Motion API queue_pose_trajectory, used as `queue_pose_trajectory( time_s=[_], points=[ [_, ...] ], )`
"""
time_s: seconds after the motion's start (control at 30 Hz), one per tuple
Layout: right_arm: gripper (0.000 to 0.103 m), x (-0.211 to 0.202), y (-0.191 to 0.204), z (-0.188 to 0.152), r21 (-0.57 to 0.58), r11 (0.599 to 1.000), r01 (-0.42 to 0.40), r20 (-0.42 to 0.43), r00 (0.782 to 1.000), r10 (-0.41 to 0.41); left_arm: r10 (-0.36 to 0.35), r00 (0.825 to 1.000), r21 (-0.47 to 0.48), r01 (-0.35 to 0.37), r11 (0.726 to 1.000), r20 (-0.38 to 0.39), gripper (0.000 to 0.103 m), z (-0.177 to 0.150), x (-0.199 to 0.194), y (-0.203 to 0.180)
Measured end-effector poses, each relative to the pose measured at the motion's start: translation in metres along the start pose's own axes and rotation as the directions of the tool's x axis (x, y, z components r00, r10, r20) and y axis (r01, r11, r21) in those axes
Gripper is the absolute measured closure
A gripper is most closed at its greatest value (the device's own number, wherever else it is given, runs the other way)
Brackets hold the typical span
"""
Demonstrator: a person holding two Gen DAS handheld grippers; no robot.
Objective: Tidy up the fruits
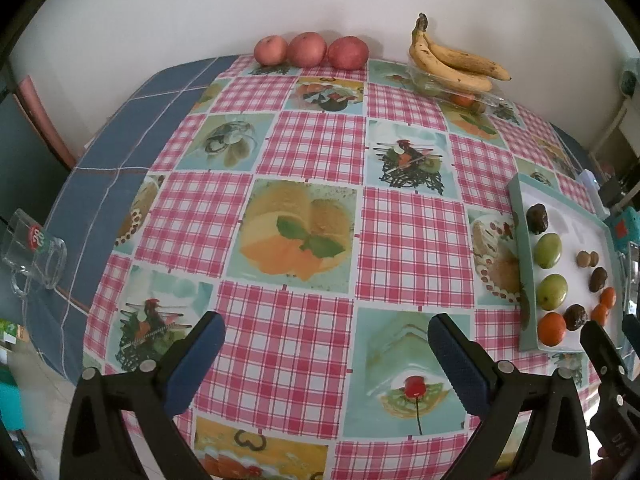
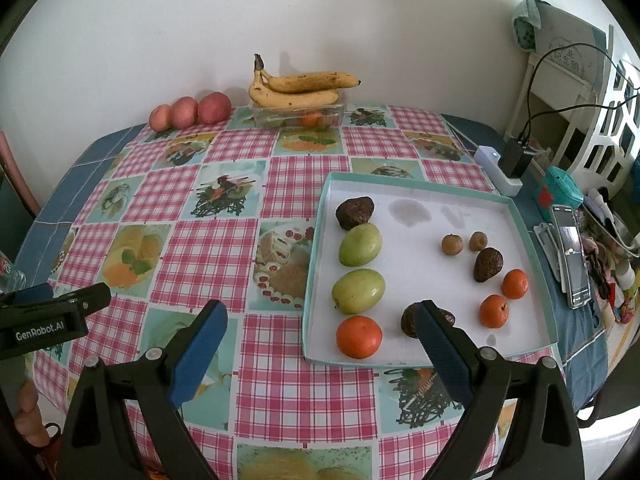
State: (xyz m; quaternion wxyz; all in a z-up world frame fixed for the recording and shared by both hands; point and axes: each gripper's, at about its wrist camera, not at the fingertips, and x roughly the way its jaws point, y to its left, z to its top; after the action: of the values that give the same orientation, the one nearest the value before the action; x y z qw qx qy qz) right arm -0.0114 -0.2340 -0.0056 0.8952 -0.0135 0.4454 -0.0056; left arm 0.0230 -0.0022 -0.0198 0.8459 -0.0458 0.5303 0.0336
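Now we hold our right gripper (image 2: 320, 344) wide open with nothing in it, low over the checked tablecloth (image 2: 280, 392). Just ahead of its right finger sits the white tray (image 2: 432, 280) with oranges, green fruits and dark brown ones. Far ahead, bananas (image 2: 300, 88) lie on a clear box, with three red apples (image 2: 190, 111) to their left. Our left gripper (image 1: 326, 344) is open and empty too, and the tray (image 1: 524, 248) is to its right
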Motion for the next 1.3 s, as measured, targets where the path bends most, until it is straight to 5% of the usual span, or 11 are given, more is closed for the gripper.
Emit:
queue_pose_trajectory(
  time_s=[1.3],
  points=[
    [0.008,0.0002,-0.0004,0.0003,-0.002,1.0,-0.002,-0.001,1.0,0.002,0.047,0.998,0.01,-0.047,0.999,0.043,0.0,-0.0004,-0.0079,-0.0011]
  ],
)
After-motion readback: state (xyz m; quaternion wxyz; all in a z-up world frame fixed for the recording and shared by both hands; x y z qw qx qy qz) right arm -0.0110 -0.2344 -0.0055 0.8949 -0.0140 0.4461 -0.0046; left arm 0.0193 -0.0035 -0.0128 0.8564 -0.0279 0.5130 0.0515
